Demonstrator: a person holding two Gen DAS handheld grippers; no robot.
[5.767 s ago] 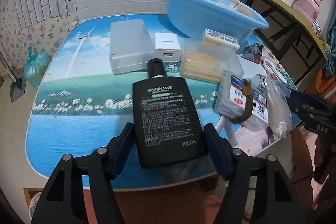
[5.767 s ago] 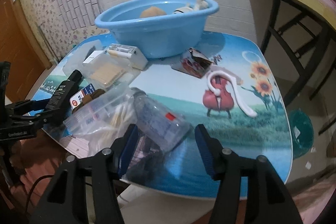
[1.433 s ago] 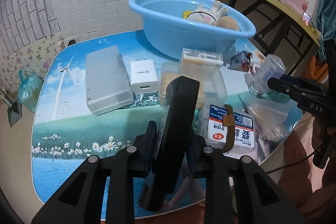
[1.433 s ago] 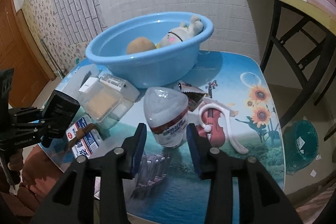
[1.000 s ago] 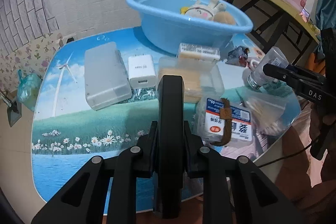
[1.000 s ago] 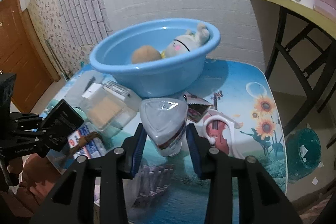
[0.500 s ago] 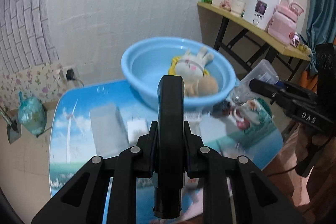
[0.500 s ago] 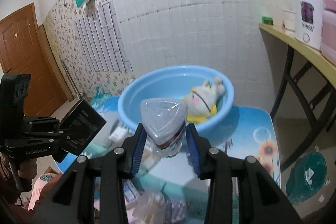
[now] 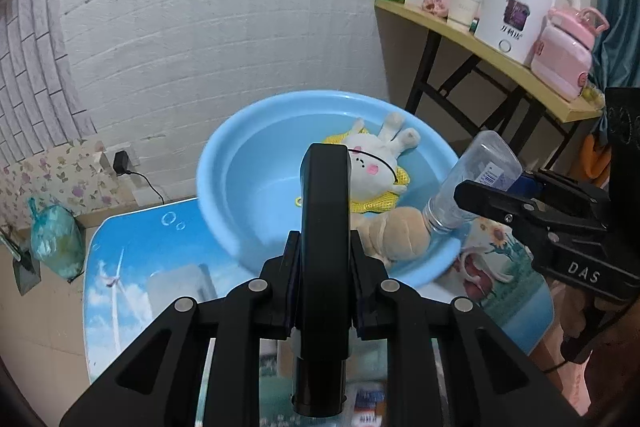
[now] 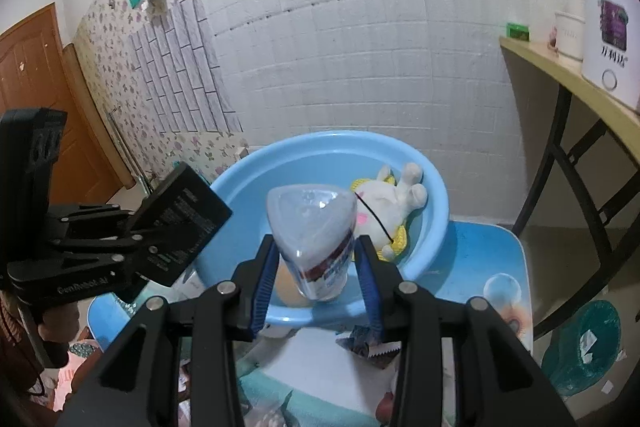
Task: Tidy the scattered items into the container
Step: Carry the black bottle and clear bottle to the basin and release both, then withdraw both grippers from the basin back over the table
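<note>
My left gripper [image 9: 322, 267] is shut on a flat black bottle [image 9: 323, 227], held edge-on in the air above the near side of the blue basin [image 9: 248, 183]. My right gripper [image 10: 318, 267] is shut on a clear plastic bottle [image 10: 316, 239] with a red and blue label, raised over the basin's [image 10: 328, 151] near rim. Each gripper shows in the other's view: the right one with the clear bottle [image 9: 472, 187], the left one with the black bottle [image 10: 180, 227]. A white plush rabbit [image 9: 380, 163] and a tan round plush [image 9: 400, 235] lie in the basin.
The basin stands on a low table [image 9: 132, 259] with a picture top; several small items lie blurred at its near edge. A side shelf [image 9: 480, 39] at right holds a white kettle [image 9: 516, 15] and a pink one. A green bin [image 10: 584, 343] stands on the floor at right.
Both grippers closed on their bottles, lifted them off the table and carried them up and forward over the basin. In the last half second both moved a little closer to it.
</note>
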